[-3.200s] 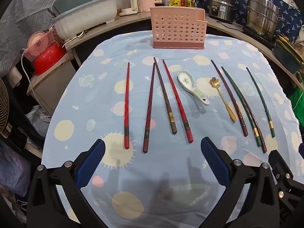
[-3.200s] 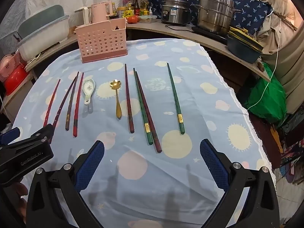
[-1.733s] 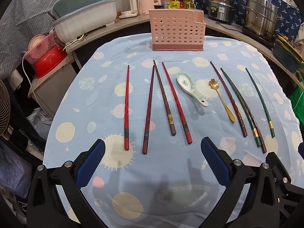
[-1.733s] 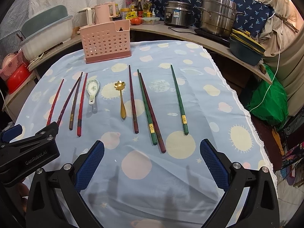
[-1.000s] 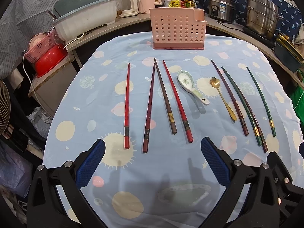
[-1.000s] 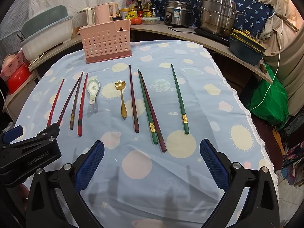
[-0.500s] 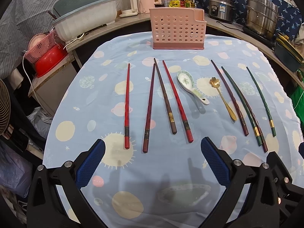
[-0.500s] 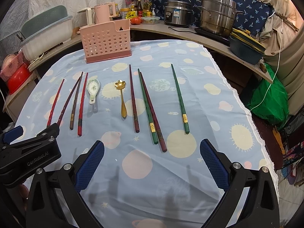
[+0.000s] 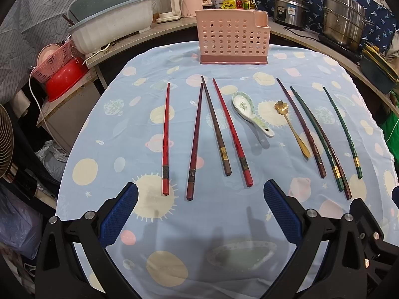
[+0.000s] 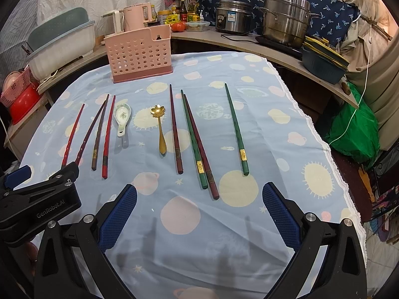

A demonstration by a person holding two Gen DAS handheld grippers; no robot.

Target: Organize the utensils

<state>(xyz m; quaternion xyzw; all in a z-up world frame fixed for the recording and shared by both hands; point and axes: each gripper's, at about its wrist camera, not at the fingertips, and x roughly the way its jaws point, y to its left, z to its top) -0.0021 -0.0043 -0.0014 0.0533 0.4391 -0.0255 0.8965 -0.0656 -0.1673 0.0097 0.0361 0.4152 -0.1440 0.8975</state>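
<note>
Chopsticks and two spoons lie in a row before the pink holder; left gripper and right gripper hover with jaws spread wide, empty.

Two wrist cameras, side by side at the table's near edge
Both look forward and down from close above the tablecloth, sharing the laid-out utensils and pink basket; the right view sits further right.
</note>
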